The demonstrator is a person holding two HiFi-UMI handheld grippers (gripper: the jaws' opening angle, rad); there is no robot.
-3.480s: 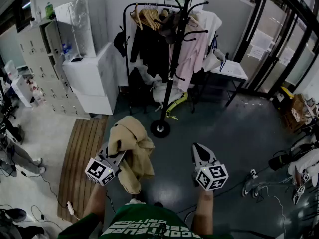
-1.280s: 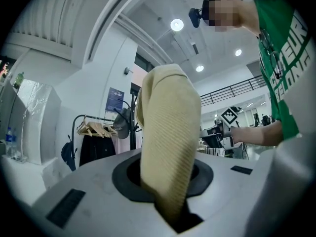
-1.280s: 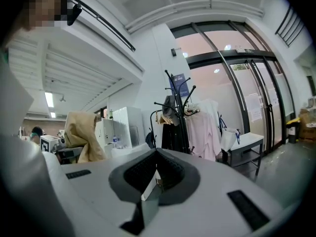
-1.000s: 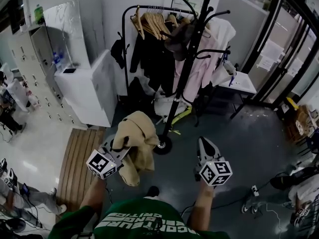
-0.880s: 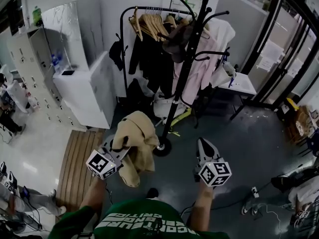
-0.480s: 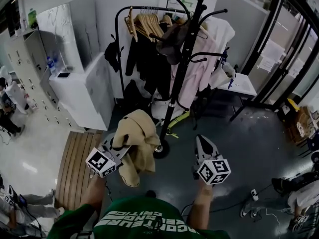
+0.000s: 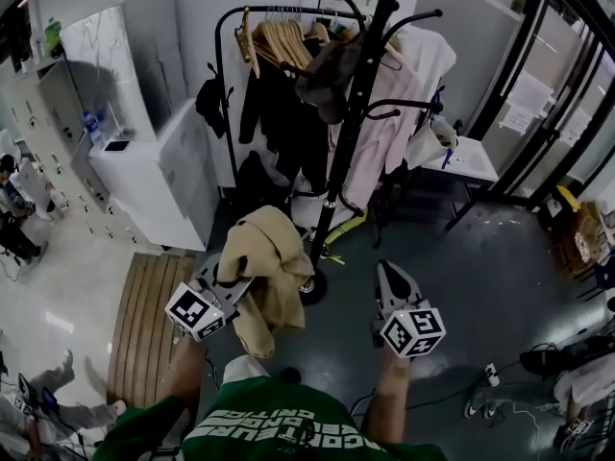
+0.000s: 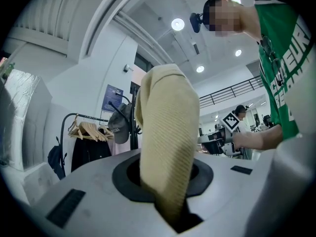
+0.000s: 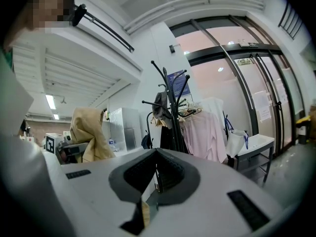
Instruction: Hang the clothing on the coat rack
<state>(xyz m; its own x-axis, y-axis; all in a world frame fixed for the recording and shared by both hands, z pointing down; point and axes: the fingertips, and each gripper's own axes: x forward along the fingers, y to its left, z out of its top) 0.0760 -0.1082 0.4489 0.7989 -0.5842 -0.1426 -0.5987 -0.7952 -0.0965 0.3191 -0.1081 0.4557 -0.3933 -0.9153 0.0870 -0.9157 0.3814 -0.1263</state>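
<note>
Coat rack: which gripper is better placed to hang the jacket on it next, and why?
Left. The left gripper is shut on the tan jacket beside the coat rack; the right gripper is shut, holding nothing.

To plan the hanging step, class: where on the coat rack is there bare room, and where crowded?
On the coat rack, free: the upper right hook and the hook below it, by the pink garment. Crowded: a grey cap fills the left side; the clothes rail is packed with hangers and dark coats.
</note>
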